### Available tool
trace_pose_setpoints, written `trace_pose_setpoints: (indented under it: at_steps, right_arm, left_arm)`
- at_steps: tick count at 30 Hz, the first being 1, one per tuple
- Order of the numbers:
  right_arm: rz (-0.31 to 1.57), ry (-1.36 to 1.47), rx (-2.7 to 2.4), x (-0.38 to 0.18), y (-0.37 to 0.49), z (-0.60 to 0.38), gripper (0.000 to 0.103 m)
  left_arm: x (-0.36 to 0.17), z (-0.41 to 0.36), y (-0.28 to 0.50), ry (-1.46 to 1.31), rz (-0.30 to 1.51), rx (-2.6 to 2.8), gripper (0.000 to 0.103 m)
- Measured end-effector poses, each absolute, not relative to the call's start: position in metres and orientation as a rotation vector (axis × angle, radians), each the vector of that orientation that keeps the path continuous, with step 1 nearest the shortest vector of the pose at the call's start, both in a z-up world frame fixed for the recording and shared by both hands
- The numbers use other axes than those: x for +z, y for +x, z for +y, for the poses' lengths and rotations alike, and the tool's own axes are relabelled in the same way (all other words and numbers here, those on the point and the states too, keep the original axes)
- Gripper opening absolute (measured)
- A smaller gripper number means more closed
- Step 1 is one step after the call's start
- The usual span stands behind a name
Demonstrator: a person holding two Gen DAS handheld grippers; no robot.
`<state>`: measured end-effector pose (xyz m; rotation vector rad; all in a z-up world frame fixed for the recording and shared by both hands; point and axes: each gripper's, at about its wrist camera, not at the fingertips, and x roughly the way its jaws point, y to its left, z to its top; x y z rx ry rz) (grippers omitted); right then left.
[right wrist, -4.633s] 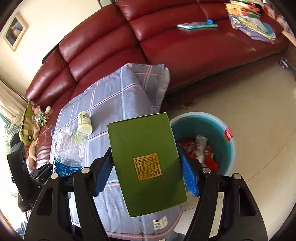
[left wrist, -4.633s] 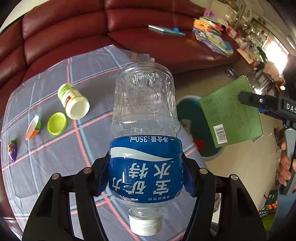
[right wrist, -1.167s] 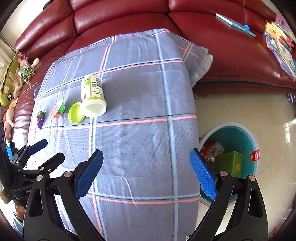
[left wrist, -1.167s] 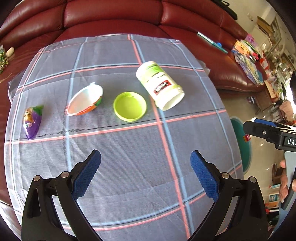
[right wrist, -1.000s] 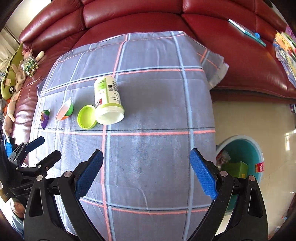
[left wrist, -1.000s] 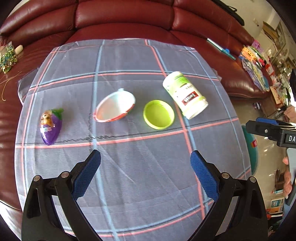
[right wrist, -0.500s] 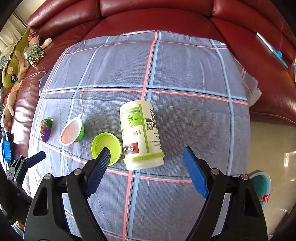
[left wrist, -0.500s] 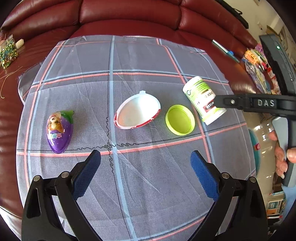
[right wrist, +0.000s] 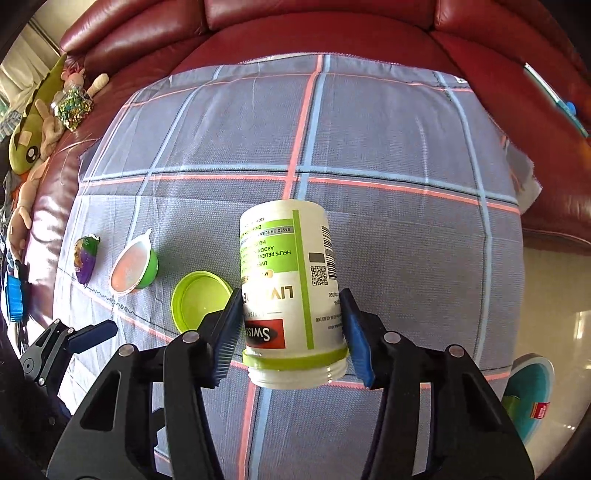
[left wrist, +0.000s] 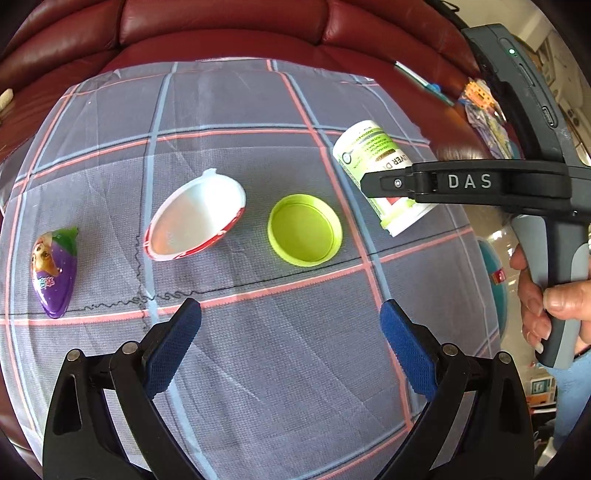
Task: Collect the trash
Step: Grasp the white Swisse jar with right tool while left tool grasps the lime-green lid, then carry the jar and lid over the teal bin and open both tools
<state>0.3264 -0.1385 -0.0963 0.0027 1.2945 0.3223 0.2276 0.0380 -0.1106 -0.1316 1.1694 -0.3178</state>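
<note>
A white bottle with a green label lies on its side on the plaid cloth, open mouth towards me. My right gripper straddles it; its jaws are closing and both blue pads rest against the bottle's sides. In the left wrist view that bottle lies under the right gripper's black finger. A lime lid, a white egg-shaped half shell and a purple egg toy lie in a row to its left. My left gripper hangs open over bare cloth, nearer than the lid.
A teal bin with trash stands on the floor off the cloth's right edge. The red leather sofa wraps behind. Plush toys lie at far left. A person's hand grips the right tool's handle.
The right gripper came down over the white bottle and narrowed its jaws until the pads reached it. The left gripper drifted lower and closer to the shell and lid, still open.
</note>
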Motion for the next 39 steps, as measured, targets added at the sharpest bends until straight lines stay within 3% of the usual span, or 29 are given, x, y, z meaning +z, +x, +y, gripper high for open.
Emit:
trace_pose_setpoints:
  at_steps: [2, 7, 21, 24, 27, 39]
  right_arm:
    - [1.288, 0.031, 0.31, -0.092, 0.321, -0.154, 0.049]
    - [1.274, 0.1, 0.299, -0.089, 0.304, -0.186, 0.05]
    - [1.245, 0.174, 0.307, -0.1, 0.287, -0.219, 0.05]
    - [1.242, 0.186, 0.313, -0.102, 0.283, -0.221, 0.05]
    - [1.239, 0.199, 0.314, -0.103, 0.281, -0.225, 0.05]
    - [1.215, 0.251, 0.295, -0.093, 0.262, -0.244, 0.05]
  left_arm:
    - [-0.11, 0.028, 0.232, -0.127, 1.16, -0.337, 0.096]
    - [-0.115, 0.004, 0.245, -0.089, 1.15, -0.348, 0.078]
    - [-0.132, -0.018, 0.274, 0.038, 1.136, -0.253, 0.075]
    - [-0.133, -0.021, 0.276, 0.074, 1.116, -0.221, 0.07]
    - [-0.132, -0.023, 0.278, 0.09, 1.091, -0.198, 0.057]
    - [-0.114, -0.033, 0.257, 0.067, 1.064, -0.219, 0.056]
